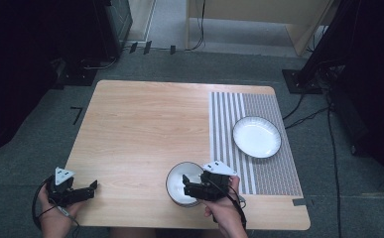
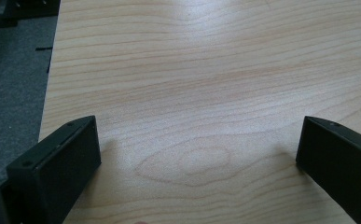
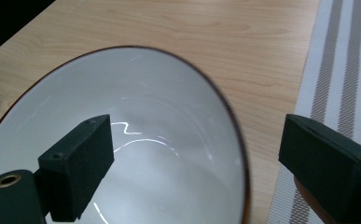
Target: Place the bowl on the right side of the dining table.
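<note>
wood table (image 1: pixel 145 129), striped mat (image 1: pixel 259 148) on its right with plate (image 1: pixel 257 137) | bowl (image 1: pixel 179 179) at near edge, just left of mat | right gripper (image 3: pixel 194 154) straddles bowl rim — jaws wide, one inside, one outside, not pressing | left gripper (image 2: pixel 199 149) at near-left corner — jaws wide, nothing between

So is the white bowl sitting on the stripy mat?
No, the white bowl sits on the bare wooden table, just left of the stripy mat, where the white plate sits.
</note>
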The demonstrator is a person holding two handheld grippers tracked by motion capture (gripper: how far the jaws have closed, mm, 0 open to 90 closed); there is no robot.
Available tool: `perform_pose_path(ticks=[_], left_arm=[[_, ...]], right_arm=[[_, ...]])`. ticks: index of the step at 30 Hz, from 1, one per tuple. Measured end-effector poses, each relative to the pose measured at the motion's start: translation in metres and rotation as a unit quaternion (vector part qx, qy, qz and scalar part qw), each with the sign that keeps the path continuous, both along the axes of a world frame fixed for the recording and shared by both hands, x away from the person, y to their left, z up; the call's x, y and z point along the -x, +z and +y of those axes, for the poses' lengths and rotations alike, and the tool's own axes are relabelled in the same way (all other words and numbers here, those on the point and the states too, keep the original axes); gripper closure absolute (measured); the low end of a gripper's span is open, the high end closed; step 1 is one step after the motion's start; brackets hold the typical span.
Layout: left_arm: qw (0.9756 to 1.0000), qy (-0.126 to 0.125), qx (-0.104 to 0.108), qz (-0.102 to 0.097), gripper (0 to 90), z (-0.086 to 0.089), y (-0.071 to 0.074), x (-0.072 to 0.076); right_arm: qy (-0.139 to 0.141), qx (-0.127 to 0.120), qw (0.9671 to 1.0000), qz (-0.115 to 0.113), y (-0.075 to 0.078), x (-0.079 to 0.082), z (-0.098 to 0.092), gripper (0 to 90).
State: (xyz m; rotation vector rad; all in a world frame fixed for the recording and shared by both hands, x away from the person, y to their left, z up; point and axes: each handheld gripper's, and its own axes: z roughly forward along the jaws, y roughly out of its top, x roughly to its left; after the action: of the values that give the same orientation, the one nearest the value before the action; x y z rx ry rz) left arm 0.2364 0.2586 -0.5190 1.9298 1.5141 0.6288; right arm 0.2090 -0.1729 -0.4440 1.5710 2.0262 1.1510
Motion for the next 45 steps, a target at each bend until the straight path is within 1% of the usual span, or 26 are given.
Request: perform_pose_path(ticks=[3, 5, 6, 7, 9, 12, 15, 16, 19, 21, 23, 24, 29, 33, 37, 45], left_arm=[[1.0, 0.0, 0.0, 0.0, 0.0, 0.0, 0.0, 0.0], [1.0, 0.0, 0.0, 0.0, 0.0, 0.0, 0.0, 0.0], [1.0, 0.0, 0.0, 0.0, 0.0, 0.0, 0.0, 0.0], [1.0, 0.0, 0.0, 0.0, 0.0, 0.0, 0.0, 0.0], [1.0, 0.0, 0.0, 0.0, 0.0, 0.0, 0.0, 0.0], [1.0, 0.0, 0.0, 0.0, 0.0, 0.0, 0.0, 0.0], [1.0, 0.0, 0.0, 0.0, 0.0, 0.0, 0.0, 0.0], [1.0, 0.0, 0.0, 0.0, 0.0, 0.0, 0.0, 0.0], [1.0, 0.0, 0.0, 0.0, 0.0, 0.0, 0.0, 0.0], [1.0, 0.0, 0.0, 0.0, 0.0, 0.0, 0.0, 0.0], [1.0, 0.0, 0.0, 0.0, 0.0, 0.0, 0.0, 0.0], [1.0, 0.0, 0.0, 0.0, 0.0, 0.0, 0.0, 0.0], [1.0, 0.0, 0.0, 0.0, 0.0, 0.0, 0.0, 0.0], [1.0, 0.0, 0.0, 0.0, 0.0, 0.0, 0.0, 0.0], [1.0, 0.0, 0.0, 0.0, 0.0, 0.0, 0.0, 0.0], [1.0, 0.0, 0.0, 0.0, 0.0, 0.0, 0.0, 0.0]], right_arm=[[0.006, -0.002, 1.0, -0.002, -0.003, 0.0, 0.005, 9.7], [0.008, 0.002, 1.0, -0.005, -0.004, 0.001, 0.009, 9.9], [0.01, 0.007, 0.9999, -0.008, -0.006, 0.001, 0.011, 12.4], [0.003, 0.011, 0.9999, -0.011, -0.006, 0.002, 0.013, 16.2], [0.001, 0.015, 0.9998, -0.015, -0.009, 0.002, 0.016, 16.9], [-0.017, 0.033, 0.999, -0.025, -0.013, 0.003, 0.018, 24.6], [-0.024, 0.038, 0.9985, -0.033, -0.018, 0.002, 0.018, 30.3], [-0.025, 0.03, 0.9986, -0.037, -0.019, 0.002, 0.016, 32.3], [-0.031, 0.011, 0.9988, -0.036, -0.02, 0.001, 0.011, 38.7], [-0.039, -0.001, 0.9986, -0.036, -0.02, 0.0, 0.008, 45.7], [-0.042, -0.016, 0.9984, -0.035, -0.02, -0.001, 0.004, 49.3], [-0.041, -0.019, 0.9983, -0.036, -0.02, -0.001, 0.003, 50.5], [-0.032, -0.022, 0.9983, -0.043, -0.019, 0.0, 0.0, 53.8], [-0.026, -0.029, 0.9984, -0.042, -0.016, 0.0, -0.003, 56.2], [-0.02, -0.033, 0.9983, -0.043, -0.014, 0.002, -0.008, 60.5], [-0.009, -0.024, 0.9985, -0.049, -0.009, 0.007, -0.014, 65.6]])
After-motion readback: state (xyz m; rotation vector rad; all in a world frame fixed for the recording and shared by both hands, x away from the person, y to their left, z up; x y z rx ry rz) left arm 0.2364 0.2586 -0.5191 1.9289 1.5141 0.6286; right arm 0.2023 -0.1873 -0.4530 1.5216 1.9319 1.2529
